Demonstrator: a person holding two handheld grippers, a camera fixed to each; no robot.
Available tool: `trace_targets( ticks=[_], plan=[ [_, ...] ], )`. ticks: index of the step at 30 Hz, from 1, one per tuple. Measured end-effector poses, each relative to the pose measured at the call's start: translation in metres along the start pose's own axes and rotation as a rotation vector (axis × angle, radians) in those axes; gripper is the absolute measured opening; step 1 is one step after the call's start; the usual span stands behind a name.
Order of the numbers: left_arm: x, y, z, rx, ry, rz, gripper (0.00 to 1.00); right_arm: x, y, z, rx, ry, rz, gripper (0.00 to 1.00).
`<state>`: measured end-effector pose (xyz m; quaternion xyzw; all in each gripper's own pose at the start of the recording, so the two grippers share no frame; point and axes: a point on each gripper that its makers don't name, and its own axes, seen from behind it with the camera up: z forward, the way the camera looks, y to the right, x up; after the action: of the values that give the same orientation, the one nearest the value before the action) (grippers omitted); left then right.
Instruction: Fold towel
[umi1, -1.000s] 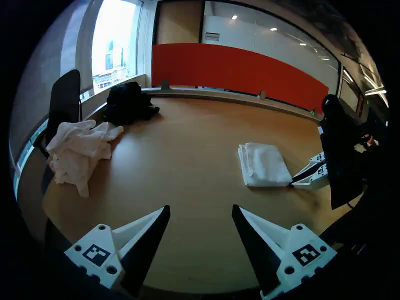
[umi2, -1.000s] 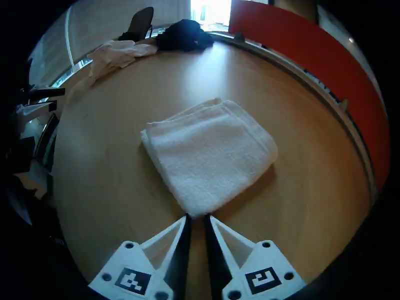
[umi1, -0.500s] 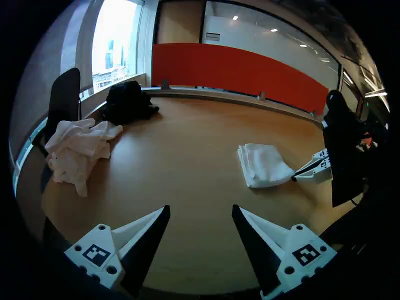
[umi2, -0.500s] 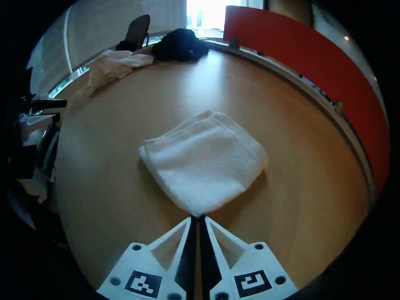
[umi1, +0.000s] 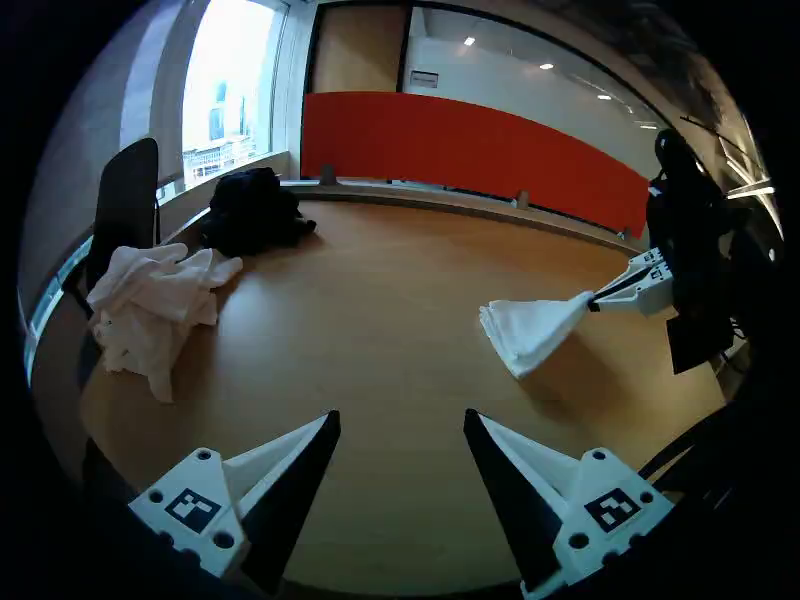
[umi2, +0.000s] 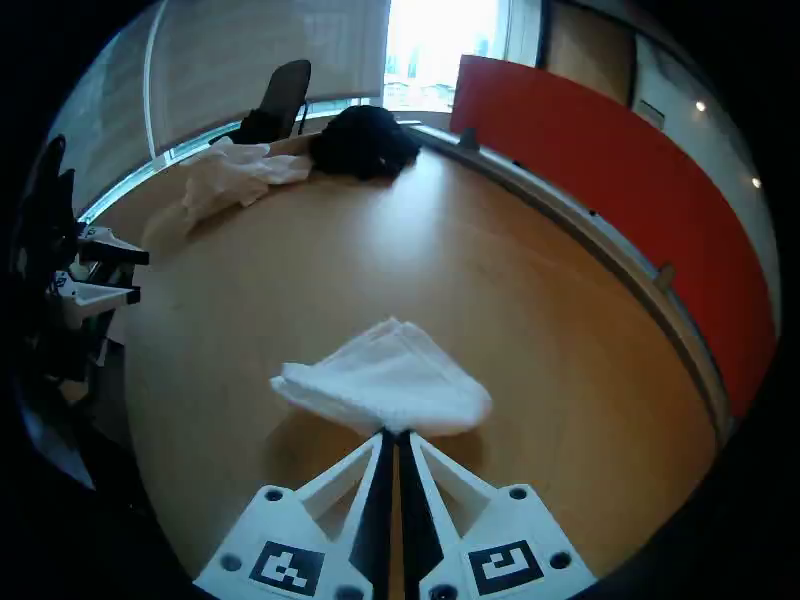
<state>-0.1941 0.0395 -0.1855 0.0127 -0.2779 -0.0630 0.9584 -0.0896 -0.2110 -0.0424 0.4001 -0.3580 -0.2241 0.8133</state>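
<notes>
Between the pressed-together fingers of my right gripper (umi2: 398, 440), a corner of the folded white towel (umi2: 385, 385) is pinched. The rest droops from that corner over the wooden table (umi2: 480, 260). My left gripper (umi1: 400, 415) hovers well apart, fingers spread wide, holding nothing. Farther off, by the window edge, lie a crumpled white cloth pile (umi1: 155, 300) and a black bag (umi1: 250, 205).

Towel (umi2: 385, 385): is showing plain white. Tabletop (umi1: 380, 300): is showing warm orange-brown wood tone. Left claw (umi1: 400, 415) and right claw (umi2: 396, 440): are wearing white bodies, black inner faces, black-and-white square markers. Wall panel (umi1: 470, 145): is glowing solid red. Cloth heap (umi1: 150, 300): is showing off-white. Bundle (umi1: 250, 205): is showing black.
</notes>
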Motion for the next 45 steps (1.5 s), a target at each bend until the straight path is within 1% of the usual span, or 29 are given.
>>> trace_targets(
  ticks=[5, 10, 14, 18, 21, 27, 35, 45],
  plan=[
    [0.002, 0.002, 0.0, -0.008, 0.004, -0.004, 0.92, 0.027, 0.01, -0.013, -0.007, 0.035, -0.021, 0.03],
    [0.004, 0.003, 0.0, -0.014, 0.007, -0.004, 0.92, 0.048, 0.017, -0.029, -0.019, 0.071, -0.03, 0.03],
    [0.006, 0.003, 0.0, -0.019, 0.011, -0.005, 0.92, 0.056, 0.024, -0.044, -0.033, 0.092, -0.032, 0.03],
    [0.007, 0.003, 0.0, -0.024, 0.011, -0.005, 0.92, 0.057, 0.034, -0.058, -0.054, 0.1, -0.03, 0.03],
    [0.007, 0.003, 0.0, -0.027, 0.009, -0.004, 0.92, 0.052, 0.043, -0.069, -0.068, 0.101, -0.02, 0.03],
    [0.007, 0.005, 0.002, -0.037, 0.007, 0.001, 0.92, 0.037, 0.062, -0.091, -0.08, 0.105, 0.033, 0.03],
    [0.008, 0.007, 0.006, -0.043, 0.003, 0.01, 0.92, 0.014, 0.098, -0.122, -0.12, 0.1, 0.088, 0.03],
    [0.011, 0.008, 0.009, -0.042, -0.002, 0.021, 0.92, -0.028, 0.143, -0.156, -0.174, 0.06, 0.133, 0.03]
  ],
)
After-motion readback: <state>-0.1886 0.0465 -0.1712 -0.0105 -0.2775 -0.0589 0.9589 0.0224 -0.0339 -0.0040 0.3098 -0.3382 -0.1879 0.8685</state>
